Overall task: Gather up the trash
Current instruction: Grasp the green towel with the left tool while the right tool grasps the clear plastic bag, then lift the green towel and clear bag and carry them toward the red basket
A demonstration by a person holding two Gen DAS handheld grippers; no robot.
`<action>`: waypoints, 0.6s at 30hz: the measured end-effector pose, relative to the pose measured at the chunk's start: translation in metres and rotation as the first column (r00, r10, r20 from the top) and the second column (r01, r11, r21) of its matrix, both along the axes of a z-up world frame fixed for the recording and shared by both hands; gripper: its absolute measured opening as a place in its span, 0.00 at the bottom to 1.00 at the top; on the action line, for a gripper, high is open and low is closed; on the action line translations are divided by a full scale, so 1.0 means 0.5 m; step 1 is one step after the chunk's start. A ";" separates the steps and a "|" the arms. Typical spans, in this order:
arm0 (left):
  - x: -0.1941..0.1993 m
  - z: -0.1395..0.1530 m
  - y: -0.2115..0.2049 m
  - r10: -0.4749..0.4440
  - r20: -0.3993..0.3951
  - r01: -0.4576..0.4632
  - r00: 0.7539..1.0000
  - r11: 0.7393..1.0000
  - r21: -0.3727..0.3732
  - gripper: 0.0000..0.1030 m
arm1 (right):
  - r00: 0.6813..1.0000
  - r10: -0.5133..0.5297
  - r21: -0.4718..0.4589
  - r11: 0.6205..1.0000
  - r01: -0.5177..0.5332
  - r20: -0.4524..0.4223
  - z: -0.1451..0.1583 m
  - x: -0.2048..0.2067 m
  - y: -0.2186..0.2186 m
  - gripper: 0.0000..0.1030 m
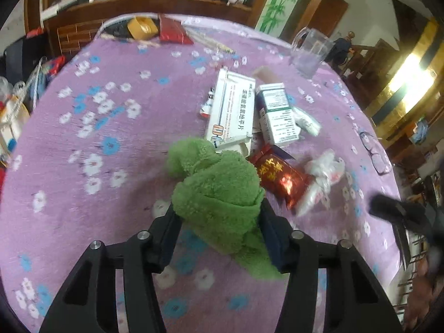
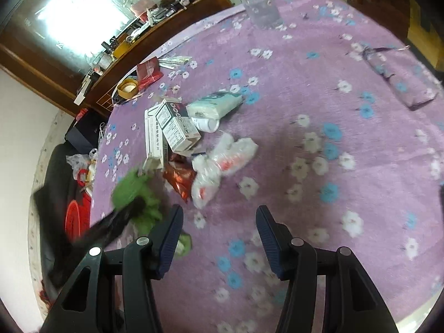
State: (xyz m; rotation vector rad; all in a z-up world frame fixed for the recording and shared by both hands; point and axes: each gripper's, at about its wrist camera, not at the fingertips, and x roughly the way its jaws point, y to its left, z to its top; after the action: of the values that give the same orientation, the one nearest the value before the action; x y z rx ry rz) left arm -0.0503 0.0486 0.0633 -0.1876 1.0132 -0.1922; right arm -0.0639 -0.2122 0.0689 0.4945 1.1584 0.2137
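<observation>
I work over a table under a purple cloth (image 1: 116,116) printed with white and blue flowers, with a dark wooden cabinet (image 1: 155,8) crowded behind it. My left gripper (image 1: 219,219) pinches a green fuzzy cloth (image 1: 216,188), its pads pressed into the bundle. Just past it lies the trash: white medicine boxes (image 1: 236,111), a red foil packet (image 1: 280,177) and a crumpled plastic bag (image 1: 324,174). My right gripper (image 2: 219,222) stands spread and empty above bare cloth. Only the right view shows a tissue pack (image 2: 216,105); only the left shows eyeglasses (image 1: 374,152).
</observation>
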 end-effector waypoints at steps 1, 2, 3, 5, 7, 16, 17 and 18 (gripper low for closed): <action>-0.013 0.008 0.005 -0.003 0.019 0.003 1.000 1.000 0.011 0.51 | 1.000 -0.004 0.016 1.000 0.004 -0.018 -0.013 0.017 0.007 0.57; -0.031 0.020 0.012 -0.007 0.046 0.006 0.999 1.000 0.030 0.51 | 1.000 -0.007 0.032 0.999 0.008 -0.030 -0.023 0.029 0.013 0.57; -0.043 0.028 0.016 -0.011 0.062 0.008 0.998 0.999 0.041 0.51 | 0.999 -0.010 0.038 0.999 0.012 -0.039 -0.032 0.041 0.020 0.57; -0.066 0.045 0.029 -0.009 0.100 0.003 0.995 0.998 0.065 0.51 | 0.999 -0.013 0.038 0.999 0.015 -0.048 -0.047 0.062 0.033 0.57; -0.082 0.057 0.044 -0.001 0.120 -0.008 0.993 0.997 0.074 0.51 | 0.998 -0.020 0.049 0.999 0.023 -0.056 -0.061 0.084 0.045 0.51; -0.137 0.083 0.097 0.048 0.164 -0.067 0.985 0.991 0.114 0.52 | 0.997 -0.045 -0.012 0.999 0.044 -0.056 -0.083 0.122 0.070 0.34; -0.141 0.083 0.102 0.053 0.166 -0.073 0.985 0.991 0.115 0.52 | 0.998 -0.041 -0.025 0.999 0.040 -0.040 -0.075 0.119 0.071 0.34; -0.144 0.084 0.105 0.054 0.168 -0.075 0.984 0.990 0.120 0.52 | 0.999 -0.035 -0.036 0.999 0.035 -0.022 -0.066 0.114 0.071 0.34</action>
State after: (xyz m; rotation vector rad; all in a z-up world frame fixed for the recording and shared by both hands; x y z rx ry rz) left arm -0.1221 0.1010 0.1051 -0.0880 0.8504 -0.0825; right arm -0.0072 -0.1766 0.0359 0.4860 1.1724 0.1571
